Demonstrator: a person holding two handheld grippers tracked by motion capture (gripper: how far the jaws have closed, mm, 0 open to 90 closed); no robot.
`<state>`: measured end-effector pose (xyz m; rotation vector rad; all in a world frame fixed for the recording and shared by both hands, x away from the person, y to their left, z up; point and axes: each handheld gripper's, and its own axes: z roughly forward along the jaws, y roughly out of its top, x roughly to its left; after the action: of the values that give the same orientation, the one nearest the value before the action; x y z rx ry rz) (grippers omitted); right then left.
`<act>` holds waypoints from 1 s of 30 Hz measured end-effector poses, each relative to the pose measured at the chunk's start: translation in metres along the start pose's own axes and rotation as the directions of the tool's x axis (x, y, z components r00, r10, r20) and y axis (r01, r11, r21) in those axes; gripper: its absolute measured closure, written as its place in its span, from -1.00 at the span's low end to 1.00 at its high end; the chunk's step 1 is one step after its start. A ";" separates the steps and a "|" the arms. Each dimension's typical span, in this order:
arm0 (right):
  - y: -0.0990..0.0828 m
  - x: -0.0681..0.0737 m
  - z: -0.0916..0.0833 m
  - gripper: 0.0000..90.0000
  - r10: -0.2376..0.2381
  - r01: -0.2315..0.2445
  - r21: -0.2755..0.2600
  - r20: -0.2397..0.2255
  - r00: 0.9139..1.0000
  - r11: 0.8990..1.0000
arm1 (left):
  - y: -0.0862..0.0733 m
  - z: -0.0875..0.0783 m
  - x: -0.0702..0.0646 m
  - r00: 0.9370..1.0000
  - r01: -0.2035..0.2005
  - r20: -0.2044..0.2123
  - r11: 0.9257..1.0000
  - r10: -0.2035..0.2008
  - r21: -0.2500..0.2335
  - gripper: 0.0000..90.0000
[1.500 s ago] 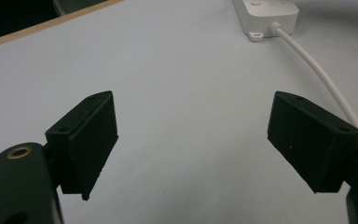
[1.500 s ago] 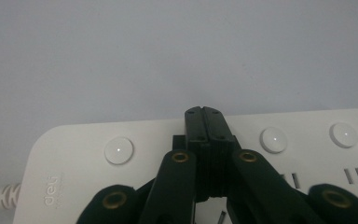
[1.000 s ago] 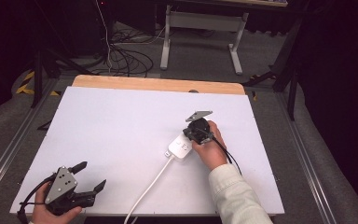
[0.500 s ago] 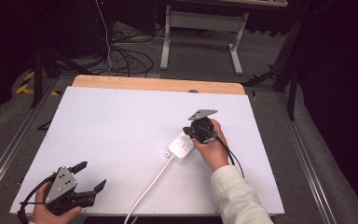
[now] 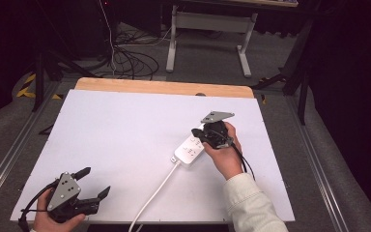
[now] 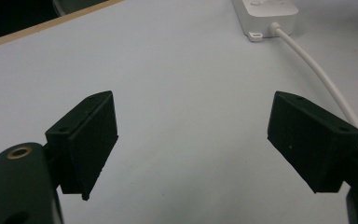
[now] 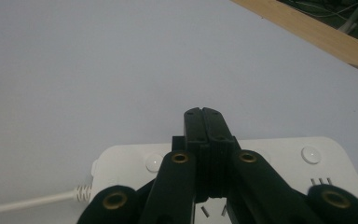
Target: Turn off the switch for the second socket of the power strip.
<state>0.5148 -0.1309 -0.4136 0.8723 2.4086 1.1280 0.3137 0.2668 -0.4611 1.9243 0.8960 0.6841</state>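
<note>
The white bench [image 5: 125, 140] carries 1 power strip [image 5: 189, 149] right of centre, its cord [image 5: 154, 195] run to the near edge. The right gripper [image 5: 207, 137], jaws together and empty, has been lifted slightly above it since 1 second ago, suggesting a button press is finished. The left gripper [image 5: 94, 186] is held near-left, jaws apart.
</note>
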 end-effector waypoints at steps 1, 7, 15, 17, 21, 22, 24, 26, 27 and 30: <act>0.000 0.000 -0.001 1.00 0.000 0.000 -0.001 -0.001 1.000 1.000 | 0.000 0.000 0.000 1.000 0.000 0.000 1.000 0.000 0.000 -0.63; 0.001 0.004 -0.006 1.00 0.000 0.000 -0.006 -0.006 1.000 1.000 | 0.000 0.000 0.000 1.000 -0.002 0.002 1.000 0.002 0.002 -0.63; -0.001 0.007 -0.022 0.25 -0.013 0.013 -0.026 -0.016 1.000 1.000 | 0.000 0.000 0.000 1.000 -0.003 0.001 1.000 0.003 0.003 -0.63; -0.002 0.010 -0.026 0.07 -0.033 0.033 -0.025 0.004 0.999 0.999 | 0.000 0.000 0.000 1.000 0.000 -0.001 1.000 0.000 0.001 -0.63; -0.005 0.016 -0.036 -0.08 -0.043 0.042 -0.045 -0.013 0.999 0.998 | 0.000 0.000 0.000 1.000 -0.001 0.001 1.000 0.001 0.002 -0.63; -0.007 0.018 -0.038 -0.12 -0.039 0.038 -0.048 -0.015 0.999 0.998 | 0.000 0.000 0.000 1.000 0.000 0.001 1.000 0.000 0.002 -0.63; -0.010 0.020 -0.043 -0.15 -0.035 0.033 -0.061 -0.024 0.999 0.998 | 0.000 0.000 0.000 1.000 0.002 0.001 1.000 -0.002 0.002 -0.63; -0.013 0.022 -0.048 -0.19 -0.028 0.026 -0.073 -0.033 0.999 0.997 | 0.000 0.000 0.001 1.000 0.004 0.004 1.000 -0.004 0.001 -0.63; -0.014 0.022 -0.050 -0.21 -0.024 0.021 -0.079 -0.037 0.999 0.997 | 0.000 0.000 0.001 1.000 0.005 0.004 1.000 -0.005 -0.002 -0.63; -0.020 0.025 -0.057 -0.24 -0.012 0.007 -0.097 -0.052 0.999 0.995 | 0.000 0.000 0.001 1.000 0.009 0.011 1.000 -0.009 -0.005 -0.64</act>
<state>0.4579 -0.1574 -0.3946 0.8086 2.3743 1.2677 0.3142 0.2678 -0.4608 1.9161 0.8946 0.6688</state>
